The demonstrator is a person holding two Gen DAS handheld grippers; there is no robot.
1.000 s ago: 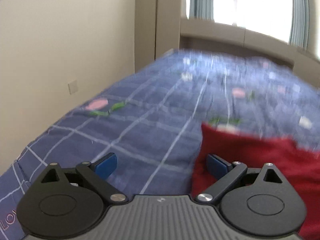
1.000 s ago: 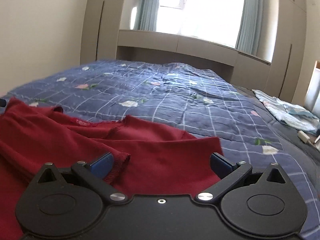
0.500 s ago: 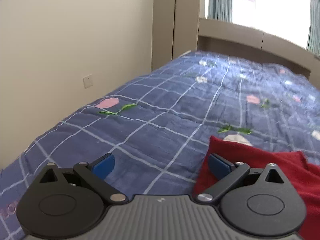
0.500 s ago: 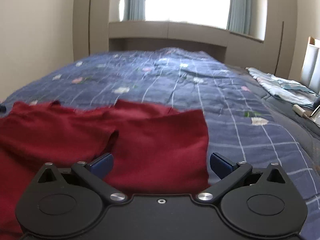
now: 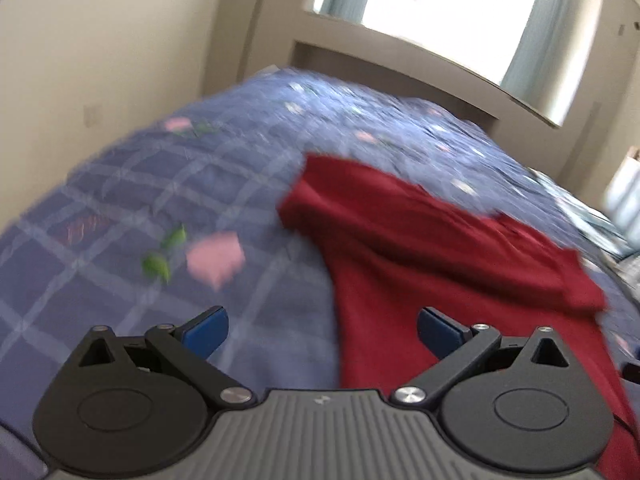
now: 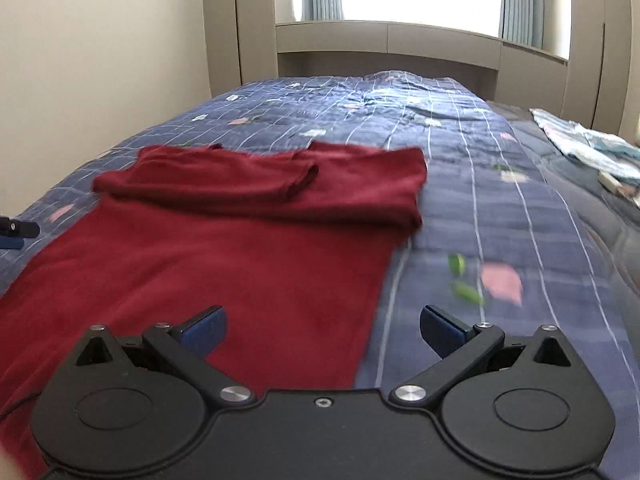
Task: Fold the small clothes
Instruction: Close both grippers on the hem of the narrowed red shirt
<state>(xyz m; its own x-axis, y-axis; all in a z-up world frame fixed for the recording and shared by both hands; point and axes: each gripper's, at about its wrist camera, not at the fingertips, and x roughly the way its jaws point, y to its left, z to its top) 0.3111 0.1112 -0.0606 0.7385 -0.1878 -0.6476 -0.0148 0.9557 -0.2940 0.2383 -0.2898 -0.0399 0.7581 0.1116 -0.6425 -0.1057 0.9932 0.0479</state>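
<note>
A dark red garment (image 6: 224, 248) lies on the blue checked bedspread (image 6: 500, 216), its far part folded over toward me, sleeves lying across. In the left wrist view the garment (image 5: 420, 248) fills the right half. My left gripper (image 5: 322, 330) is open and empty, above the garment's left edge. My right gripper (image 6: 322, 330) is open and empty, above the garment's right edge near its lower end. A bit of the left gripper (image 6: 16, 232) shows at the far left of the right wrist view.
The bed (image 5: 160, 200) runs along a beige wall (image 5: 100, 60) on the left. A headboard shelf (image 6: 384, 40) and window stand at the far end. Light blue clothes (image 6: 584, 144) and small items lie on the bed's right side.
Both grippers have pulled back toward the near end of the garment, staying open. More of the red garment shows now. The left view has swung right and tilted.
</note>
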